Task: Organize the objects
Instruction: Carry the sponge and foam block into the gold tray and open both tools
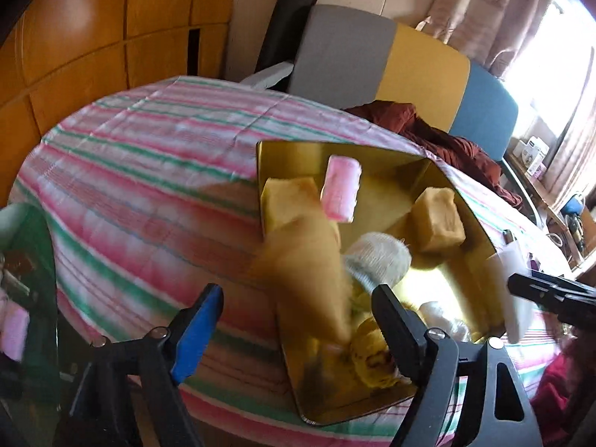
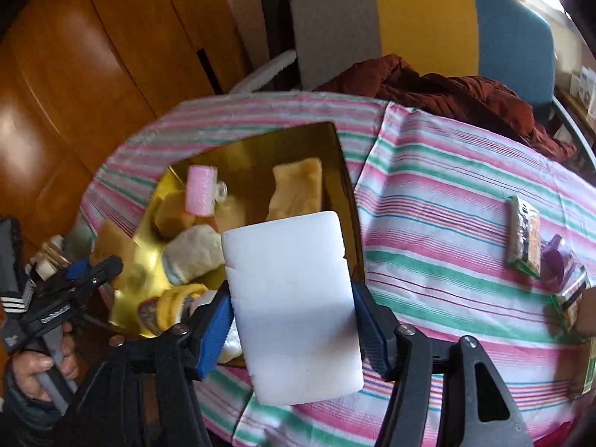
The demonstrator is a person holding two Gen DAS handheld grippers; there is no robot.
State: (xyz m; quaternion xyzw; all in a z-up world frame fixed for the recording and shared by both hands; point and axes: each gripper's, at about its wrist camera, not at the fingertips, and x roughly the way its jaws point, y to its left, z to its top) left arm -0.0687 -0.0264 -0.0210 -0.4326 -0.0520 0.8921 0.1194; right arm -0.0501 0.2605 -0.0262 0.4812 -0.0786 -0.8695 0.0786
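Observation:
A gold tray (image 1: 372, 156) (image 2: 260, 145) lies on the striped tablecloth (image 1: 149, 171). In it are a pink roller (image 1: 341, 188) (image 2: 201, 190), yellow sponge blocks (image 1: 439, 219) (image 2: 298, 190) and a white rolled sock (image 1: 376, 257) (image 2: 193, 253). My left gripper (image 1: 298, 290) hangs open over the tray's near end. A blurred yellow sponge (image 1: 309, 272) is loose between its fingers, touching neither pad. My right gripper (image 2: 290, 287) has a white foam block (image 2: 294, 309) between its blue pads, which touch both of its sides, above the tray's right edge.
A chair with a grey, yellow and blue back (image 2: 421, 18) stands behind the table with a dark red cloth (image 2: 447, 93) on it. Packets (image 2: 525, 234) and a purple item (image 2: 557, 257) lie on the table's right. A wooden cabinet (image 1: 93, 37) is on the left.

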